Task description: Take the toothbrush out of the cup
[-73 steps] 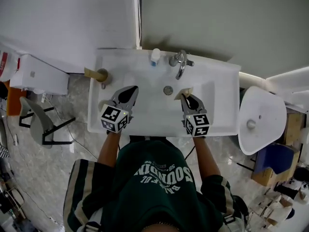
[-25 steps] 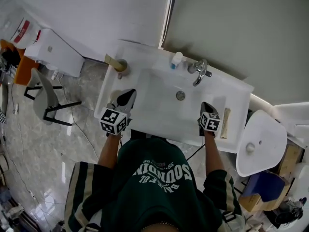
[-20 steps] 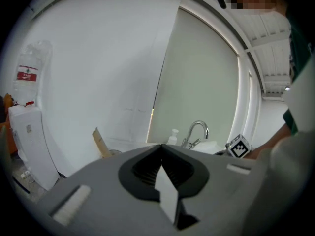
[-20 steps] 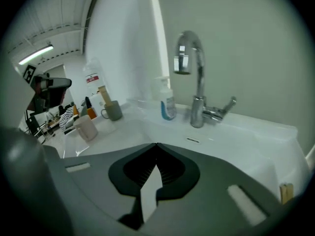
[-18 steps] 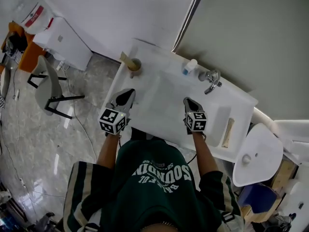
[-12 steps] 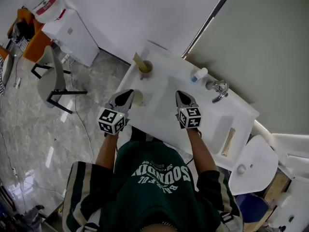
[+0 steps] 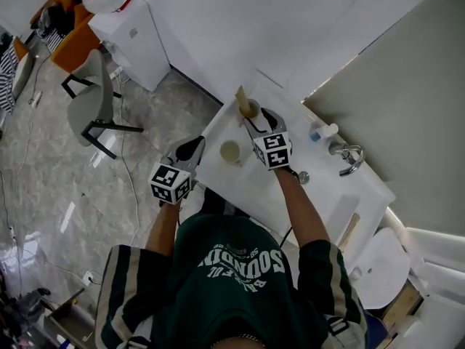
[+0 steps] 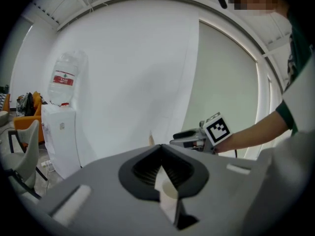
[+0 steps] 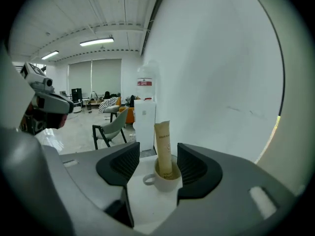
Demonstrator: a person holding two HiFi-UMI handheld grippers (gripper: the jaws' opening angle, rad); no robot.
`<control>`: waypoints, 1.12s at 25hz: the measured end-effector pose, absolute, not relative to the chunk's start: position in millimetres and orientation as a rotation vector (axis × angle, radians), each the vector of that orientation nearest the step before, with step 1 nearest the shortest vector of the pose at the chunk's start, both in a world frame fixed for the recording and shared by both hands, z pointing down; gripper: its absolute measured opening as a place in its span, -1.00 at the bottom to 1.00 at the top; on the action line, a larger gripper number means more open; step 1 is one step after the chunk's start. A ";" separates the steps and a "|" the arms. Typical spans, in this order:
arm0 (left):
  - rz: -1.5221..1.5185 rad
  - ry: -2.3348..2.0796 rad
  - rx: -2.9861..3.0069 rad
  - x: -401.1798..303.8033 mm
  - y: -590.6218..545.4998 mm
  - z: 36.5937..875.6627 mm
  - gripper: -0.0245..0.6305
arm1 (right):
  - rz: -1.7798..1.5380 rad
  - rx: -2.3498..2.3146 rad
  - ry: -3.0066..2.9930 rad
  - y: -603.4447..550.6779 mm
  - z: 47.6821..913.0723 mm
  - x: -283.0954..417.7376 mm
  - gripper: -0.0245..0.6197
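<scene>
Toothbrush (image 9: 163, 149) stood in the cup (image 9: 166, 180) while the right gripper (image 9: 158, 154) opened before it

Nearest the person, the left gripper (image 7: 193, 144) hung at the front edge of the white counter (image 7: 231, 177), its jaws closed tip to tip on nothing. An empty cup (image 7: 230, 152) sat just beside it on the counter and showed pale through the slit behind the closed tips in the left gripper view.

Farther in, the right gripper reached across the counter. Its jaws had just been opening and stood wide apart. The cup with the toothbrush lined up with the gap at the tips, and neither pad touched cup or toothbrush.

The toothbrush, in a flat tan wrapper, stood nearly upright with its foot inside the cup and most of its length above the rim. The cup was white, with its handle towards the left in the right gripper view, and it sat at the counter's far corner close to the wall.

Along the counter to the right were a small bottle (image 7: 322, 131), a tap (image 7: 350, 156) and a second tan pack (image 7: 352, 230) lying flat. On the floor beyond stood a grey chair (image 7: 94, 104) and a water dispenser (image 7: 134, 38)
</scene>
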State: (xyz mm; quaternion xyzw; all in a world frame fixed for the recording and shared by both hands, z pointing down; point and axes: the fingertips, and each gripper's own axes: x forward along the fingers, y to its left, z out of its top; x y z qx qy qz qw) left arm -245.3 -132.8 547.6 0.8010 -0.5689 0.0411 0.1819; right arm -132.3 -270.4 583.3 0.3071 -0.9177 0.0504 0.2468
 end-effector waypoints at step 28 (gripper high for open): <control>0.181 -1.575 2.301 -267.8 -135.1 547.5 -0.77 | 0.125 1.048 -2.504 -315.7 553.9 -146.6 -0.71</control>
